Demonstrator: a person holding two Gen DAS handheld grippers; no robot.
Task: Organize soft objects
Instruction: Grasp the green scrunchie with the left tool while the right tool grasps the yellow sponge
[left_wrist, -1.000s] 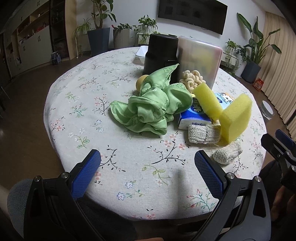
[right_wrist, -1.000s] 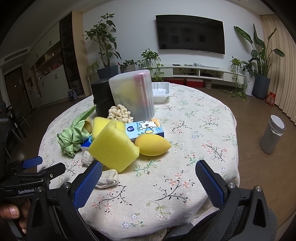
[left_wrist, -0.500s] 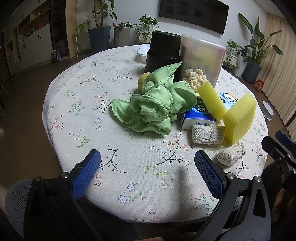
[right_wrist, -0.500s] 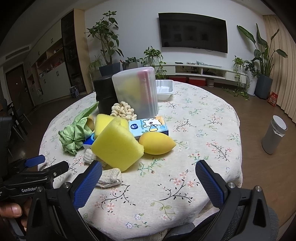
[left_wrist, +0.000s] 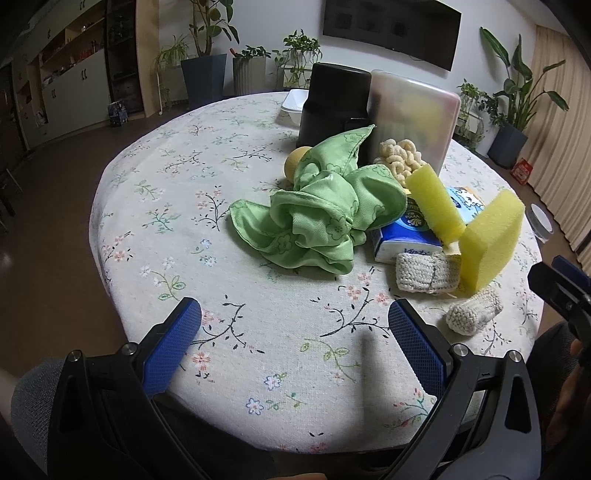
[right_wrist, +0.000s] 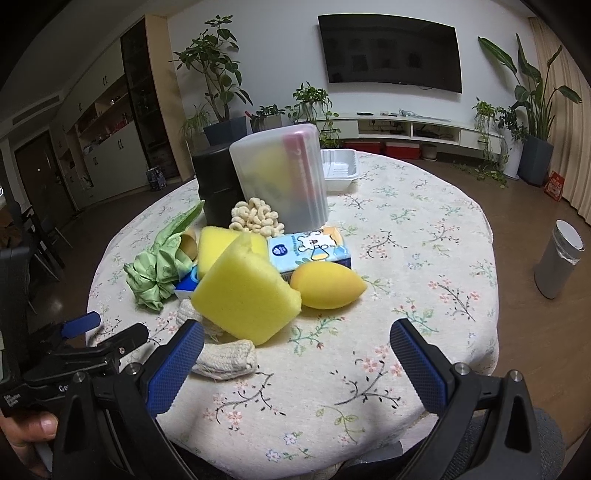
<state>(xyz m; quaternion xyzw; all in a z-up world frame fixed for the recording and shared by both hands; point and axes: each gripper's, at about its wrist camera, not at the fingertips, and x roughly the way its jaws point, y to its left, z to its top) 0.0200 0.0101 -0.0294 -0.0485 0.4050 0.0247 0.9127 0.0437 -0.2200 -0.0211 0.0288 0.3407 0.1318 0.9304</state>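
Left wrist view: your left tongs (left_wrist: 294, 334) gape, empty, above the floral-clothed counter (left_wrist: 155, 206); the crumpled green cloth (left_wrist: 317, 218) lies well ahead. Your right tongs (right_wrist: 296, 356) gape too, the big yellow foam sponge (right_wrist: 245, 291) just beyond.

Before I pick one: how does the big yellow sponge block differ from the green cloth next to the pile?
The yellow sponge block is a thick slab with flat faces and a notched corner; the green cloth is thin fabric, crumpled into folds.
The sponge block stands tilted, propped against the pile; the cloth lies slumped on the tablecloth.
The sponge is plain yellow; the cloth carries a printed pattern.
Both look soft, and neither is held by a claw.
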